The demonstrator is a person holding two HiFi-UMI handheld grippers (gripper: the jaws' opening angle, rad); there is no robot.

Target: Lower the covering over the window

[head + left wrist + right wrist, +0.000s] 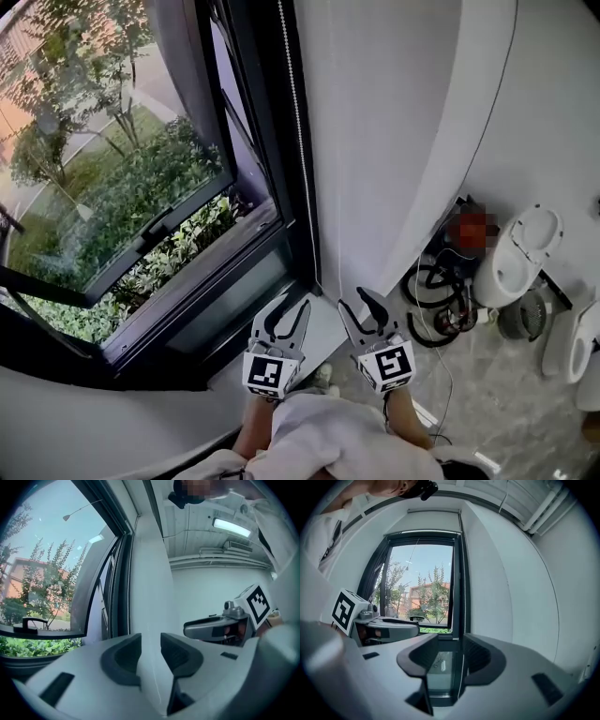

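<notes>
The window [141, 187] has a dark frame and bare glass. Its white roller blind [433, 512] sits rolled up at the top in the right gripper view. A bead chain [298, 141] hangs down the frame's right side. My left gripper [284, 321] and right gripper [367, 314] are side by side below the sill, both open and empty. In the right gripper view the chain [462, 588] lines up with the gap of the right gripper [451, 660], untouched. The left gripper [151, 656] faces the white wall, with the chain [129, 583] to its left.
The window sash [84, 281] is tilted outward over green shrubs. White sanitary fixtures [516, 258] and black cables [436, 305] lie on the marble floor at the right. A white wall [394, 122] runs beside the window.
</notes>
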